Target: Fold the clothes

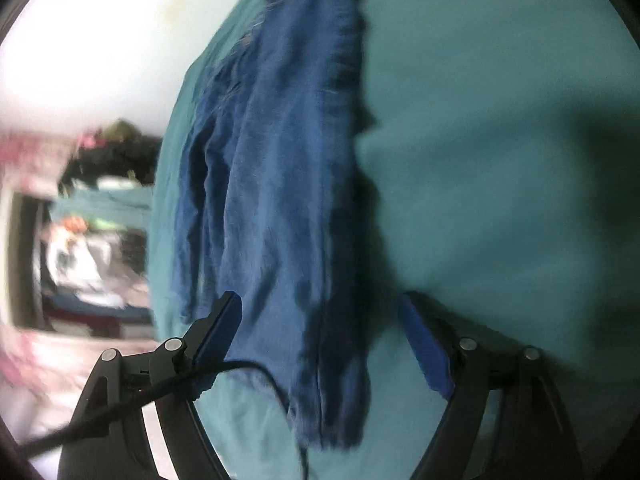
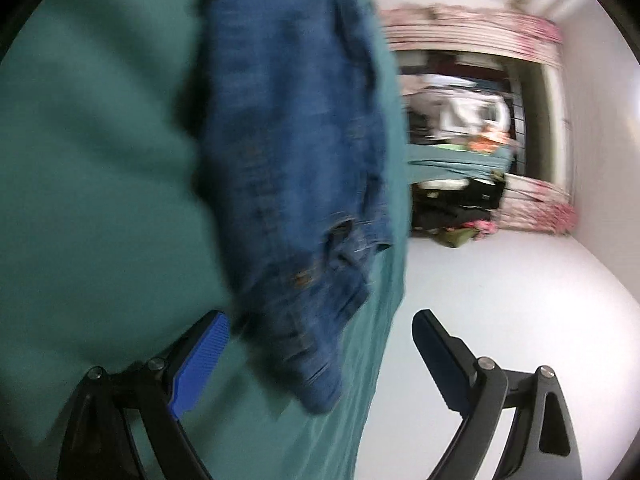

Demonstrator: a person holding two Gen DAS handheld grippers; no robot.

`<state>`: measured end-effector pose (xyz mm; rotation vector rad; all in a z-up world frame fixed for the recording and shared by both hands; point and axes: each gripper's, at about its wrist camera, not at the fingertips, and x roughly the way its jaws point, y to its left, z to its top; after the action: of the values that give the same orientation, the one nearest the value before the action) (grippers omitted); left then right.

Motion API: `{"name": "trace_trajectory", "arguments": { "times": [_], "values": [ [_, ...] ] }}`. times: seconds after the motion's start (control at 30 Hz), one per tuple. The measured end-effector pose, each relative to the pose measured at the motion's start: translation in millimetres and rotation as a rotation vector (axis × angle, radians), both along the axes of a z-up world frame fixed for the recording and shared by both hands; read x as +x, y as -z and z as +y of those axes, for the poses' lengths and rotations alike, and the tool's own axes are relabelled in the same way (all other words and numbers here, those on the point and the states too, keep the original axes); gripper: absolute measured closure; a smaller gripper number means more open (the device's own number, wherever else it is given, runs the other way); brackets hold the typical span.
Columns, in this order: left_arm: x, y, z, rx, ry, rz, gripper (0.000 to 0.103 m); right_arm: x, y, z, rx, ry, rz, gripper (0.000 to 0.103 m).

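Observation:
A pair of blue denim jeans [image 1: 280, 184] lies stretched out on a teal sheet [image 1: 500, 160]. In the left wrist view my left gripper [image 1: 320, 312] is open, its blue-padded fingers either side of the frayed leg end. In the right wrist view the jeans' waist end with stitching and rivets [image 2: 296, 184] lies on the teal sheet [image 2: 100, 160]. My right gripper [image 2: 322, 328] is open, its jaws wide apart around the waist corner, holding nothing. Both views are blurred by motion.
The sheet's edge [image 2: 400, 200] runs close to the jeans, with white floor [image 2: 500, 300] beyond. A cluttered shelf with clothes and pink patterned fabric [image 2: 472, 128] stands further off; it also shows in the left wrist view [image 1: 88, 248]. A black cable [image 1: 240, 368] crosses the left gripper.

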<state>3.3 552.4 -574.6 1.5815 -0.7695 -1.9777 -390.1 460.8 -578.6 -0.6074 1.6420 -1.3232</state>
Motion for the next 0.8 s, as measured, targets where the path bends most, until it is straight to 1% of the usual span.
{"name": "trace_trajectory", "arguments": {
  "times": [0.03,0.07,0.1,0.13,0.2,0.3,0.4,0.53,0.6,0.73,0.8],
  "values": [
    [0,-2,-9,0.027,-0.027,0.015,0.056,-9,3,-10,-0.021,-0.004,-0.018,0.017],
    [0,-4,-17,0.047,-0.054,0.021,0.093,-19,8,-21,-0.015,0.006,-0.04,0.028],
    [-1,-9,-25,0.067,-0.075,0.042,0.094,-27,11,-29,0.008,0.028,-0.061,0.067],
    [-1,-15,-34,0.087,-0.093,0.067,0.094,-31,12,-35,0.037,0.047,-0.088,0.092],
    [1,-31,-44,0.099,-0.116,0.123,0.095,-33,7,-36,0.042,0.065,-0.142,0.092],
    [4,-56,-58,0.081,-0.133,0.186,0.095,-35,-21,-37,-0.022,0.098,-0.247,0.092],
    [1,-69,-86,0.049,-0.165,0.192,0.095,-38,-50,-50,-0.092,0.109,-0.293,0.092],
    [-10,-85,-136,0.013,-0.248,0.209,0.094,-37,-73,-87,-0.121,0.073,-0.262,0.092],
    [-17,-92,-167,0.017,-0.306,0.24,0.094,-40,-81,-112,-0.128,0.069,-0.25,0.092],
    [-26,-101,-218,0.001,-0.369,0.282,0.094,-60,-102,-189,-0.182,0.082,-0.244,0.092],
    [-34,-106,-256,-0.01,-0.386,0.291,0.094,-72,-108,-230,-0.192,0.089,-0.226,0.092]
  ]
}}
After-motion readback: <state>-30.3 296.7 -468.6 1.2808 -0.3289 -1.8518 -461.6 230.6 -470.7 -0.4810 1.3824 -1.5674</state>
